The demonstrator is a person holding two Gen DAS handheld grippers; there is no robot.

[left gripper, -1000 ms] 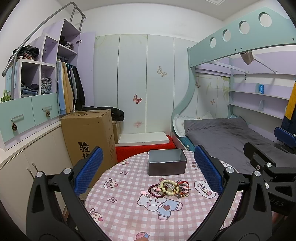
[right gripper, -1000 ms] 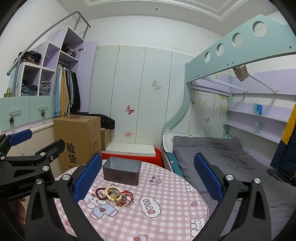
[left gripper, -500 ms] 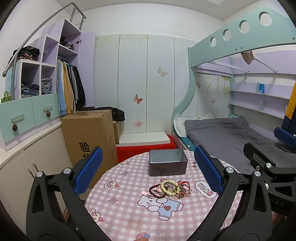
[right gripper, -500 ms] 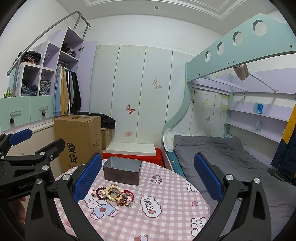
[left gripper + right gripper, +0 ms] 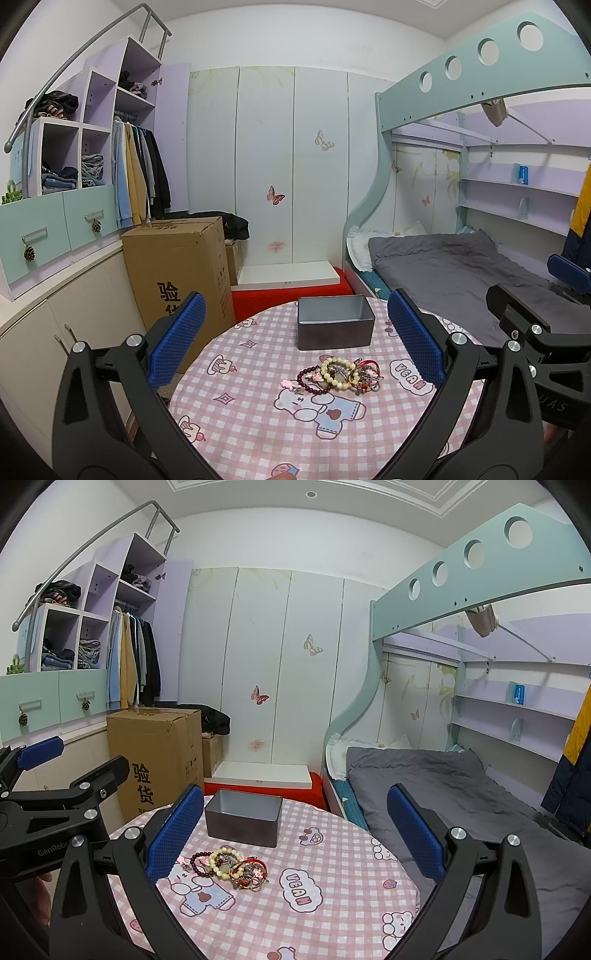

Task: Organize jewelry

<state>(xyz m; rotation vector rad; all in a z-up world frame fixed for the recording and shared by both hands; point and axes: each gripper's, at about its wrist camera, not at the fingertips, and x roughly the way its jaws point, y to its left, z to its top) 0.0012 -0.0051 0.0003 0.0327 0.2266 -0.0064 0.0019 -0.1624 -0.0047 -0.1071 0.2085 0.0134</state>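
Observation:
A tangled pile of bead bracelets [image 5: 340, 374] lies mid-table on the pink checked cloth; it also shows in the right wrist view [image 5: 231, 866]. Behind it stands an open grey metal tin [image 5: 334, 326], also in the right wrist view [image 5: 243, 816], and it looks empty. My left gripper [image 5: 295, 341] is open and empty, held above the table's near side. My right gripper [image 5: 295, 829] is open and empty, to the right of the pile. Each gripper shows at the edge of the other's view.
The round table [image 5: 258, 435] has a near edge below me. A tall cardboard box [image 5: 181, 266] stands to the left, beside low cabinets [image 5: 55, 332]. A bunk bed with grey bedding [image 5: 461, 266] is on the right. A red step [image 5: 288, 293] lies behind the table.

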